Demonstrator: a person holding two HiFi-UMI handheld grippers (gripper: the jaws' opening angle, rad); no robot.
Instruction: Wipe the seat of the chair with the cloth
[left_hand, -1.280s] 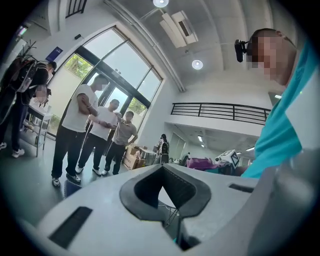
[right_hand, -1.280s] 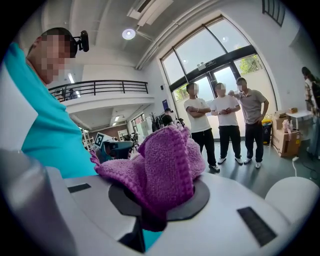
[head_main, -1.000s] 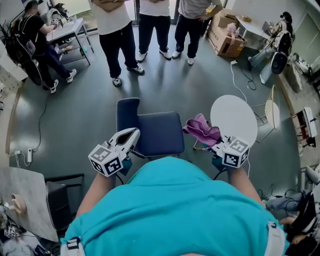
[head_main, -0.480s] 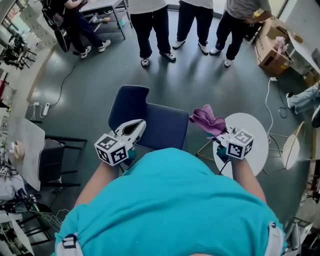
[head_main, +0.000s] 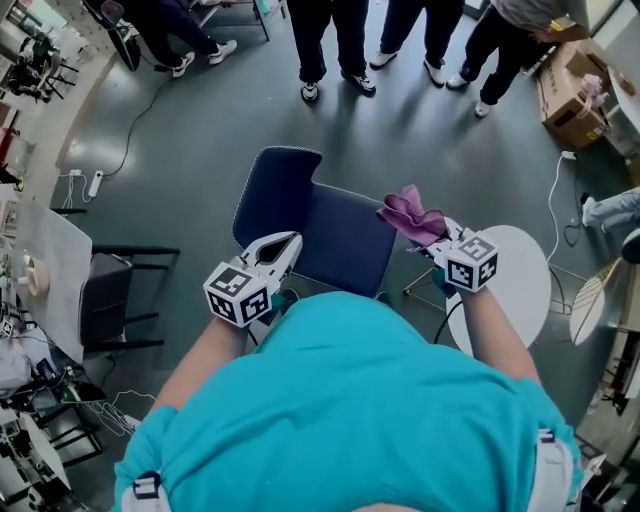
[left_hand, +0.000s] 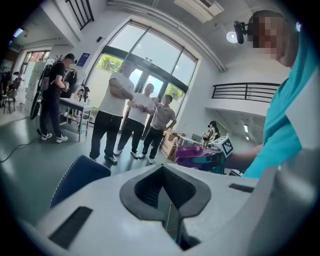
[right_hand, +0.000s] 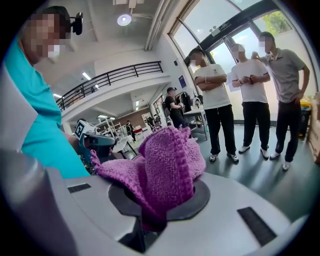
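The navy chair's seat (head_main: 340, 245) lies right in front of me, its backrest (head_main: 275, 190) to the left. My right gripper (head_main: 430, 238) is shut on a purple knitted cloth (head_main: 409, 214), held above the seat's right edge. In the right gripper view the cloth (right_hand: 167, 165) bunches up out of the closed jaws of my right gripper (right_hand: 150, 220). My left gripper (head_main: 287, 241) hovers over the seat's near left corner, shut and holding nothing. The left gripper view shows my left gripper (left_hand: 167, 220) with its jaws together, the backrest (left_hand: 75, 175) and the cloth (left_hand: 192, 152) beyond.
A round white table (head_main: 525, 290) stands just right of the chair. Three people (head_main: 335, 40) stand on the grey floor beyond it. A black chair (head_main: 110, 300) and a desk (head_main: 50, 270) are at the left, cardboard boxes (head_main: 575, 95) at the far right.
My right gripper has carried the cloth left, from beside the white table to over the seat's right edge. The left gripper stays near the seat's left side. My head view has swung.
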